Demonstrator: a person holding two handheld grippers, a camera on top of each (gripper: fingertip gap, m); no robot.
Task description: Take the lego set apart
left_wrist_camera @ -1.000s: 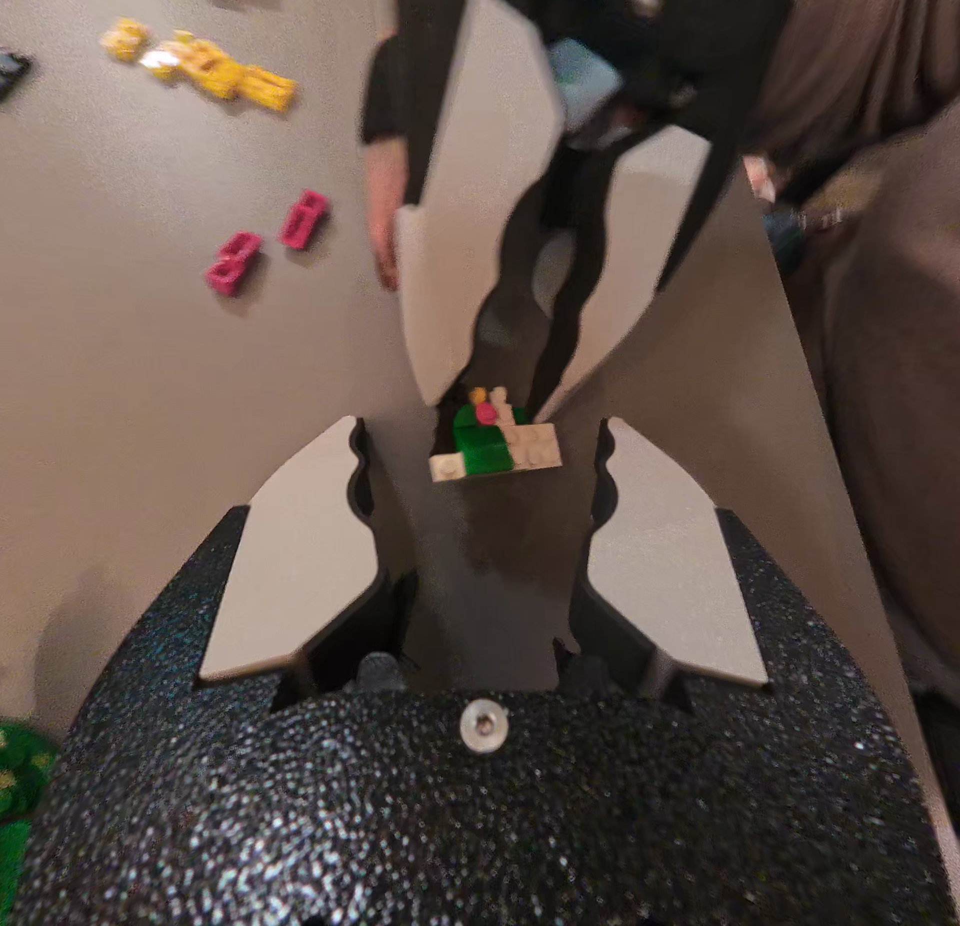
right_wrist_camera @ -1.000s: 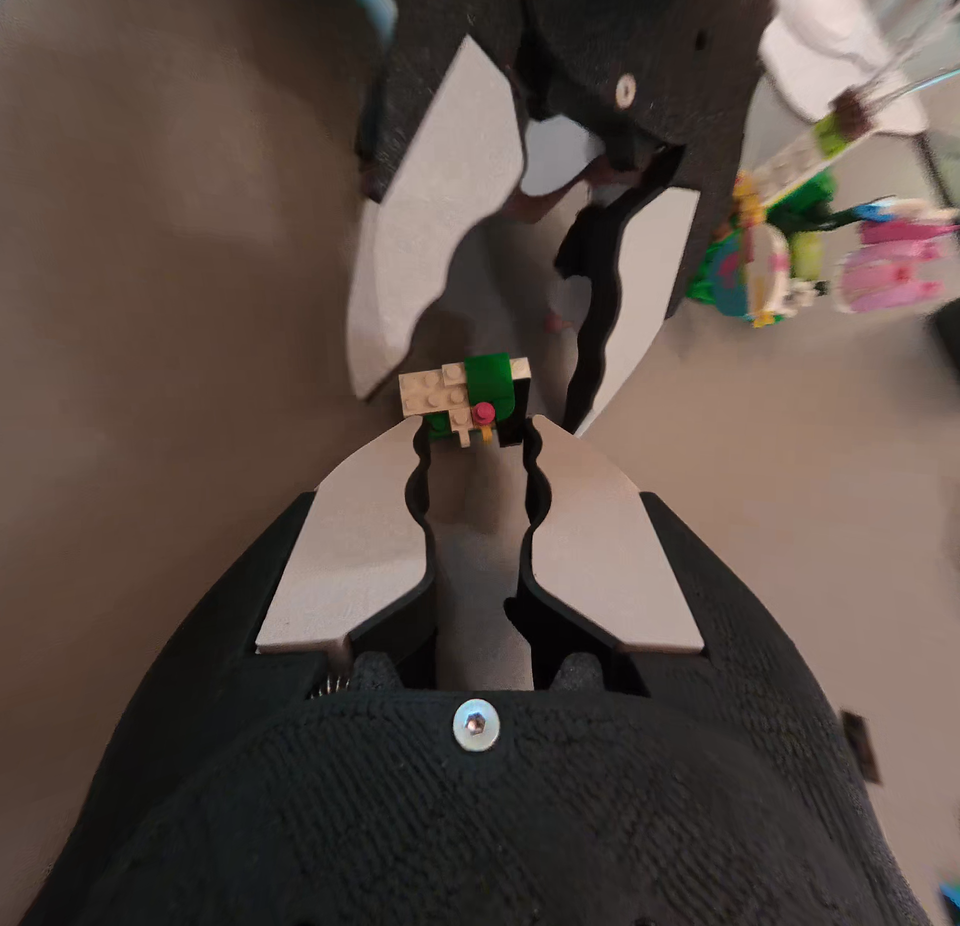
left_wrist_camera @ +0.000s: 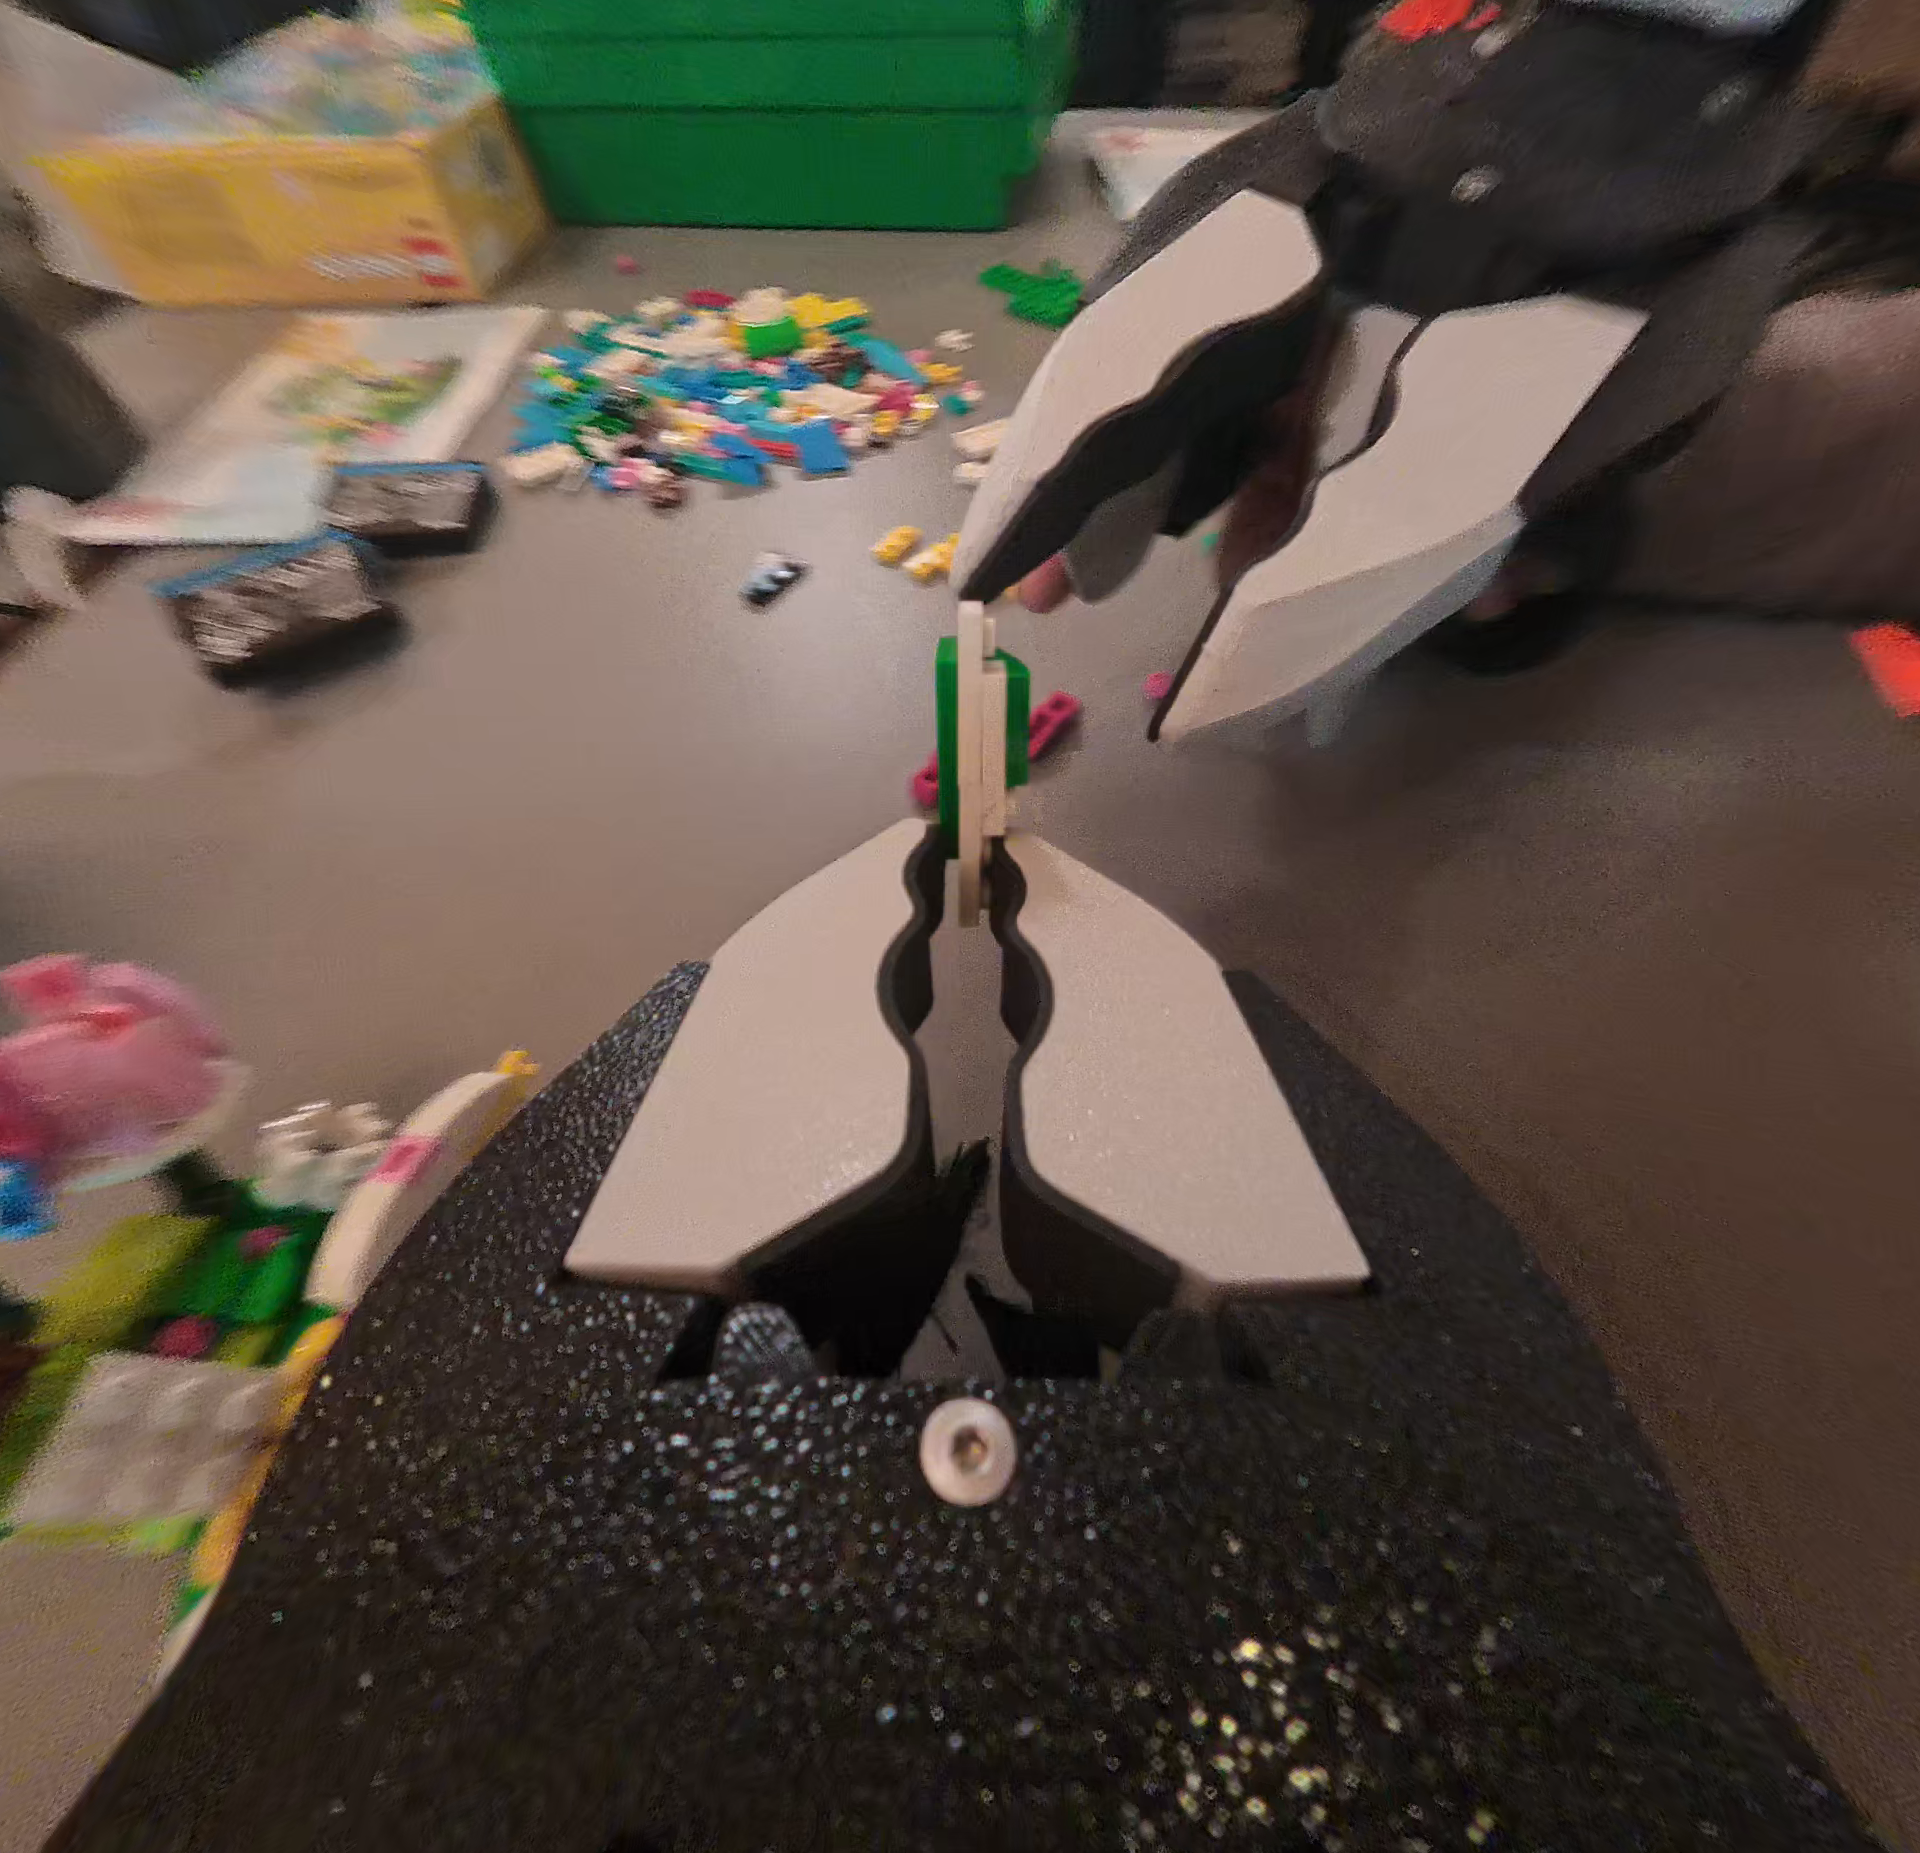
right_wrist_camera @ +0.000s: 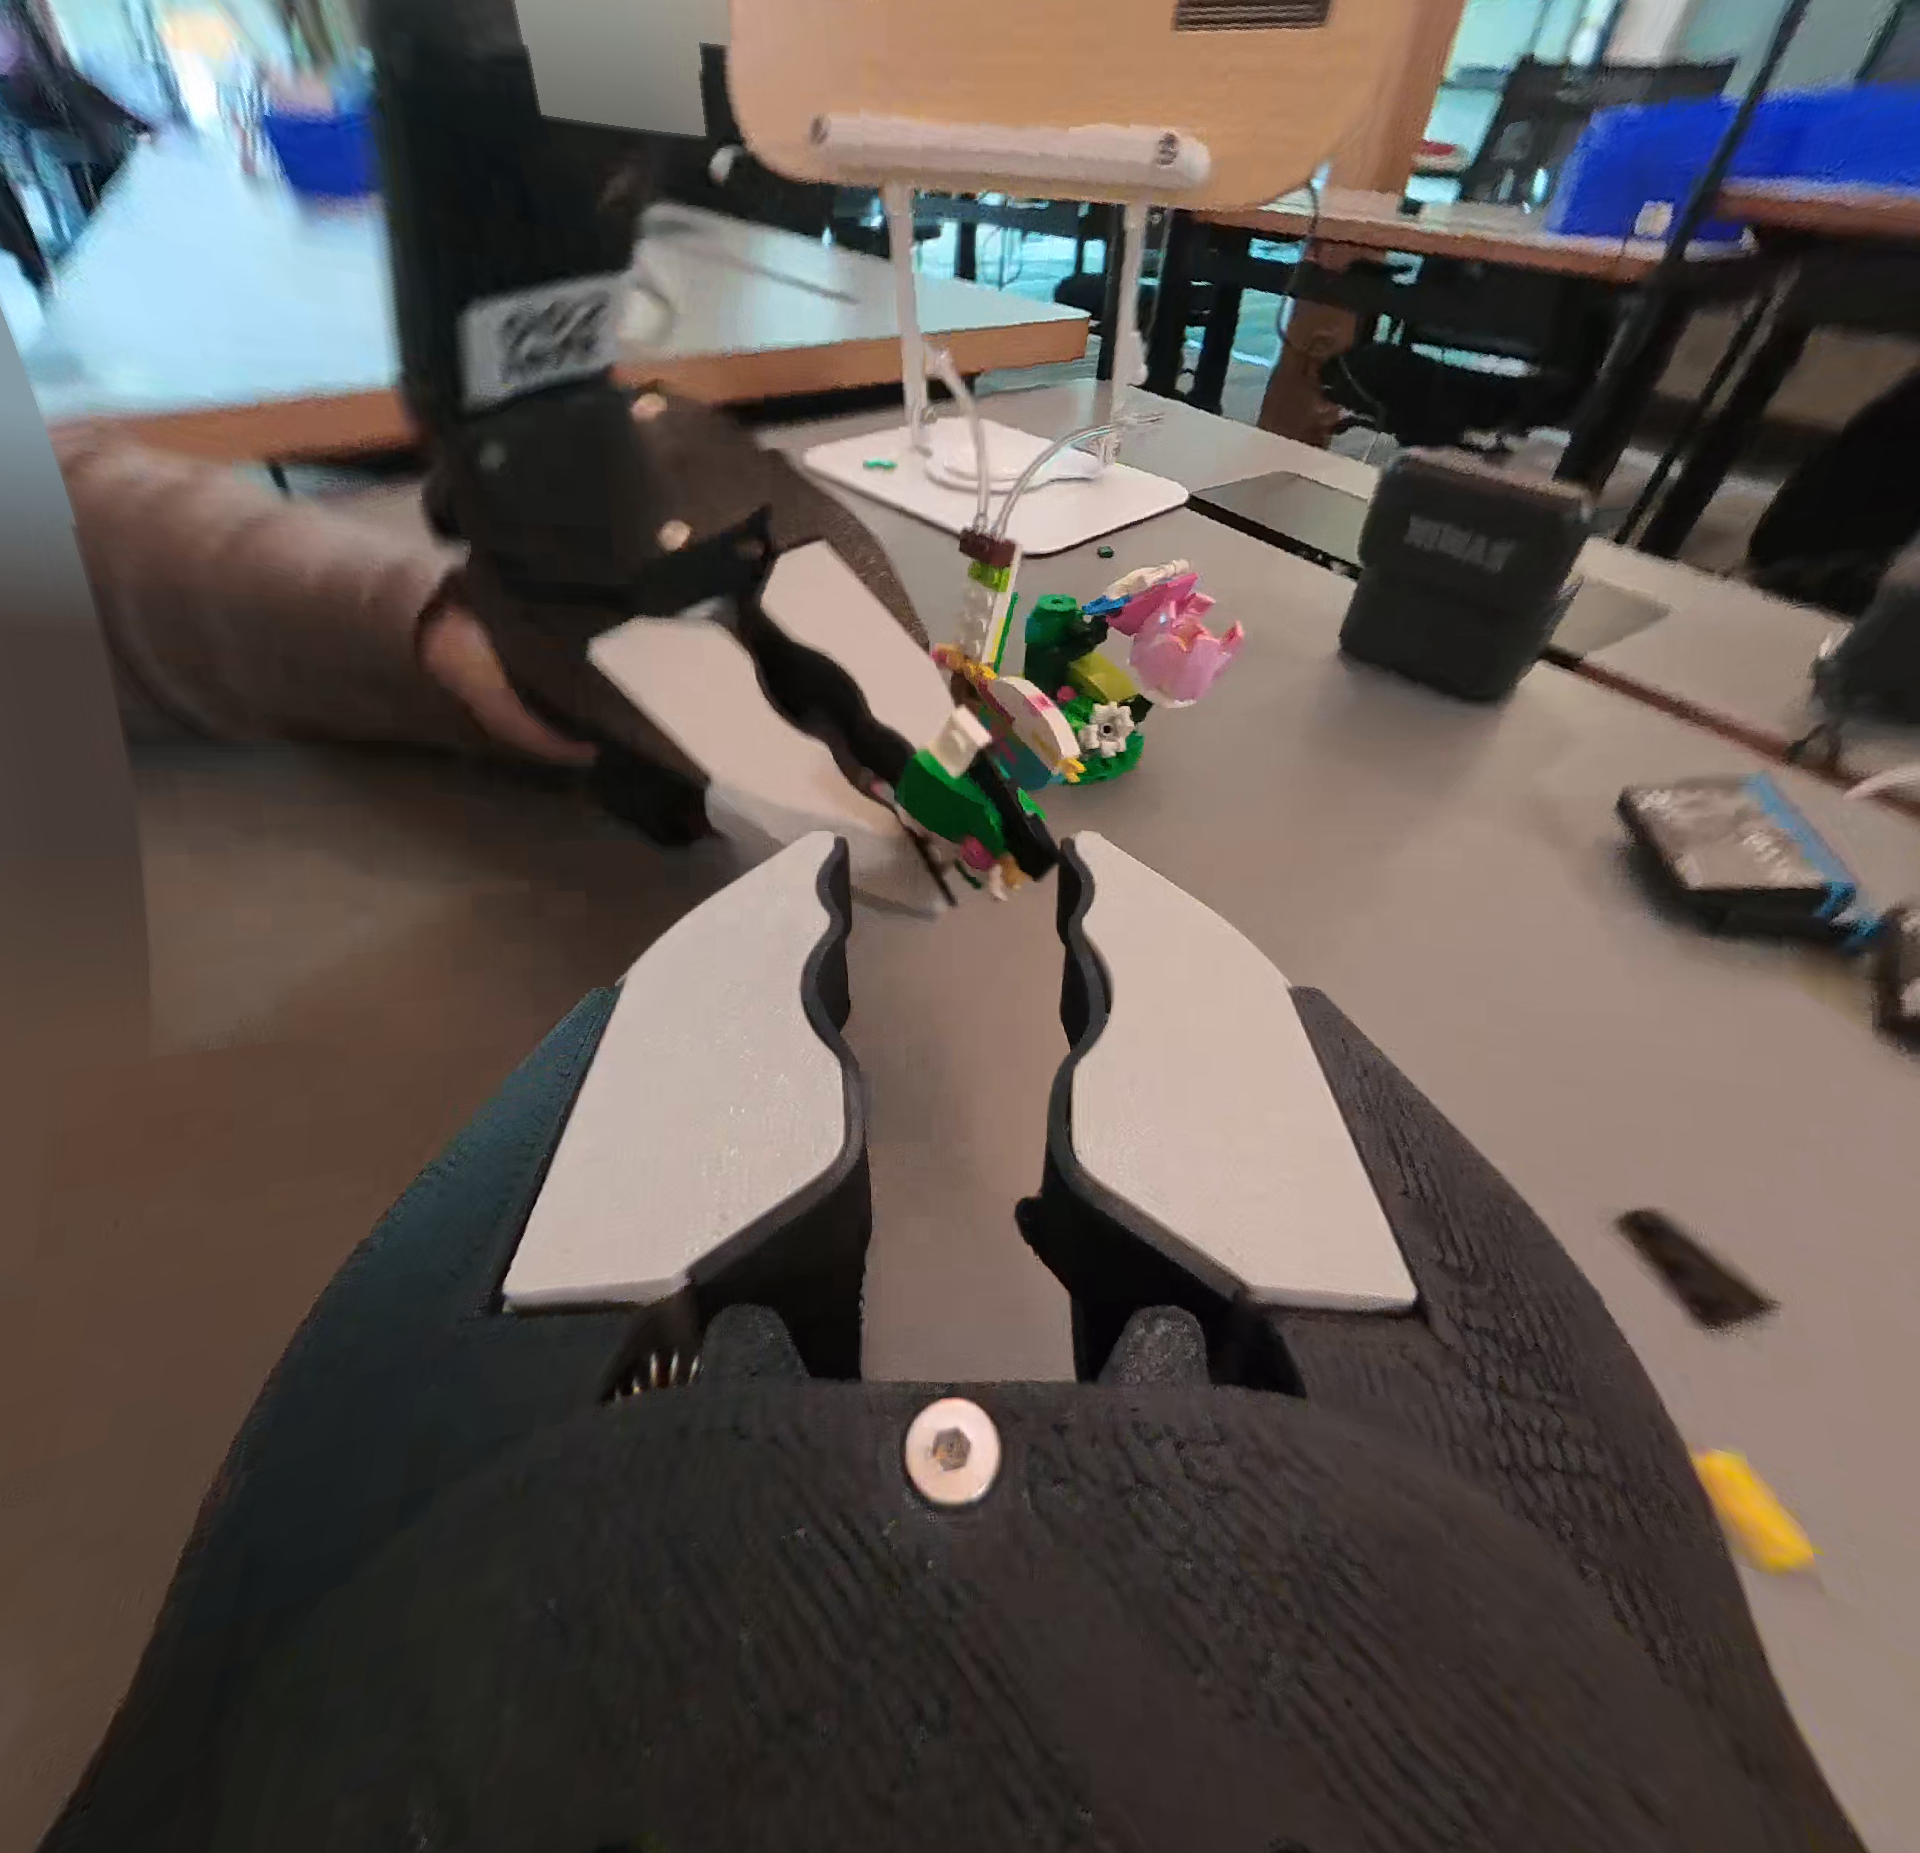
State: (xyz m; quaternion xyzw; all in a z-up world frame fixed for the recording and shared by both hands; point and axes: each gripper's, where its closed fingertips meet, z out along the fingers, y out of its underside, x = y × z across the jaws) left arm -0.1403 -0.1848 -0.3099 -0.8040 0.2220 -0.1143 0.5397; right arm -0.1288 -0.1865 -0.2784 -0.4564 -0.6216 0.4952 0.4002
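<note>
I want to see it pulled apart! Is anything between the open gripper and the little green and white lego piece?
Nothing visible. The left gripper holds the green and white lego piece, and the right gripper, jaws open, faces it across a bare gap.

Left gripper (left_wrist_camera: 971, 847) holds small lego piece (left_wrist_camera: 982, 754) upright at its fingertips, above the desk (left_wrist_camera: 520, 816). Right gripper (left_wrist_camera: 1060, 650) sits beyond and to the right of it, fingers spread, one fingertip just above the piece's top edge. Loose brick pile (left_wrist_camera: 727, 401) lies on the desk behind, left of the right gripper; stacked bins (left_wrist_camera: 769, 78) behind the pile, cardboard box (left_wrist_camera: 301, 214) to their left, booklet (left_wrist_camera: 312, 411) in front of the box. Two flat packets (left_wrist_camera: 322, 556) lie near the booklet. Lego flower build (right_wrist_camera: 1101, 681) stands on the desk behind the held piece in right wrist view, lamp base (right_wrist_camera: 997, 473) farther back.
</note>
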